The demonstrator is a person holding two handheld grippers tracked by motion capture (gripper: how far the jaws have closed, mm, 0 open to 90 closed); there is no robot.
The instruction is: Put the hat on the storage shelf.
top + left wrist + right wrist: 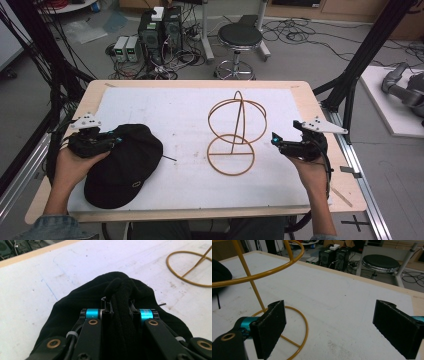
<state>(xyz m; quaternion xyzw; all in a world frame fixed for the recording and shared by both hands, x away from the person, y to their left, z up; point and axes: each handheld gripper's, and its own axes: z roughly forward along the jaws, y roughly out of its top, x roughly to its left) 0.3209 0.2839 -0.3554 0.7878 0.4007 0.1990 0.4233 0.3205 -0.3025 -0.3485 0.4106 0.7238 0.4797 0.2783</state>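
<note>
We start at the left. The left claw (116, 140) is clamped on a bunched fold of the black cap (127, 172), w/ the cloth squeezed tight between the jaws in the left gripper view. The cap (82, 297) lies on the near-left part of the white tabletop (185, 107), brim toward us as far as we can tell, & most of it rests flat on the surface.

Mid-scene stands the wire stand (236, 132): flat ring base, upright rod, hoop up top. It's well apart from the cap, to its right, nothing on it yet.

At the right, the right claw (274, 140) sits just beside the stand's base w/ jaws wide apart, holding nothing. In the right gripper view the base ring (294, 327) lies just behind the near pad.

Our read: the job is to get the cap onto the stand. To do it well:
- Keep the left grip firm, but we've only pinched a ridge of cloth, so lift slow; a quick pull could let it slip.
- Raise the cap clear of the tabletop before moving right, so the brim doesn't drag.
- Use the right claw to steady the stand, probably at the rod or base ring; it looks light & may tip or slide.
- Bring the cap's opening down over the top hoop, crown centred, then let go.
</note>
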